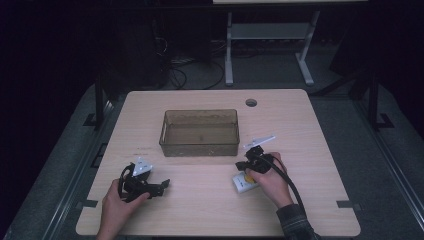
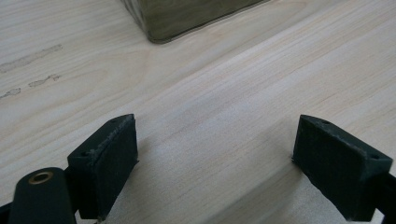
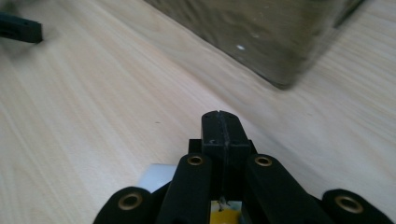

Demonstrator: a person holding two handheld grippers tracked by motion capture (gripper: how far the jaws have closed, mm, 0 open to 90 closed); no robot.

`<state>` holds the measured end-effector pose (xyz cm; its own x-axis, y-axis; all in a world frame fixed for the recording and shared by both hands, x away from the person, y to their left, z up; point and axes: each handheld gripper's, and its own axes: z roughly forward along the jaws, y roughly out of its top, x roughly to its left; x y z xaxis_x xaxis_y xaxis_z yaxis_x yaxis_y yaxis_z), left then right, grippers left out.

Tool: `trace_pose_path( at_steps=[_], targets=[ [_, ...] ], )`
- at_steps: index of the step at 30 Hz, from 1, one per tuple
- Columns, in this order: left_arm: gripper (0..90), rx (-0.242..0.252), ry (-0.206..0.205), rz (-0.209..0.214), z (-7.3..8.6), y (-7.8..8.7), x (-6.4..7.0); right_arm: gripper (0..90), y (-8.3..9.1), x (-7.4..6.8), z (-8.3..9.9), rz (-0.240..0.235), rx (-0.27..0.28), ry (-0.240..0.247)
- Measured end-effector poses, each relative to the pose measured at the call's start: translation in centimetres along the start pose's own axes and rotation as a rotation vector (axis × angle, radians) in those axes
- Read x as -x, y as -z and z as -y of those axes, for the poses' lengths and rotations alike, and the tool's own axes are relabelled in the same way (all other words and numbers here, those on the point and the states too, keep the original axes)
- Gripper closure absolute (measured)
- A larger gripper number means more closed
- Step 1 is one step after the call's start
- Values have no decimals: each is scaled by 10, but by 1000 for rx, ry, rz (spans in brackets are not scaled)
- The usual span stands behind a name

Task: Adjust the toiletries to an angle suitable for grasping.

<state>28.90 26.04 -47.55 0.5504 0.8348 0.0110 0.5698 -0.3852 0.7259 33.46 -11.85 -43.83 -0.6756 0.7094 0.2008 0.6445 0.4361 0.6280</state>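
Your right gripper (image 1: 252, 161) hovers at the near right of the pale wooden counter (image 1: 210, 210), jaws pressed together on nothing, directly over a small white card with a yellow mark (image 1: 244, 182) lying flat beneath it. Your left gripper (image 2: 215, 158) rests at the near left, jaws spread wide over bare wood. Beyond both, mid-counter, stands a translucent smoky-brown rectangular plastic bin (image 1: 199, 145).
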Motion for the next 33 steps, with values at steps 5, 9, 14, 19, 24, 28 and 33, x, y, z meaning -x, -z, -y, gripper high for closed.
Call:
trace_pose_path(
  at_steps=[5,9,14,19,24,28,33],
  targets=[
    [126,0,0,0,0,0,0,900,-7,-11,-2,-17,-18,24],
    [126,0,0,0,0,0,0,900,-10,-15,-1,-23,-29,36],
    [126,-1,0,1,0,0,0,900,-13,-16,1,-30,-40,38],
    [126,-2,0,1,0,0,0,900,-10,-18,5,-32,-44,41],
    [126,-1,0,0,0,0,0,900,-8,-19,8,-33,-43,41],
    [126,-1,0,0,0,0,0,900,-6,-20,11,-33,-46,41],
    [126,-1,0,0,0,0,0,900,-3,-22,16,-33,-47,36]
  ],
)
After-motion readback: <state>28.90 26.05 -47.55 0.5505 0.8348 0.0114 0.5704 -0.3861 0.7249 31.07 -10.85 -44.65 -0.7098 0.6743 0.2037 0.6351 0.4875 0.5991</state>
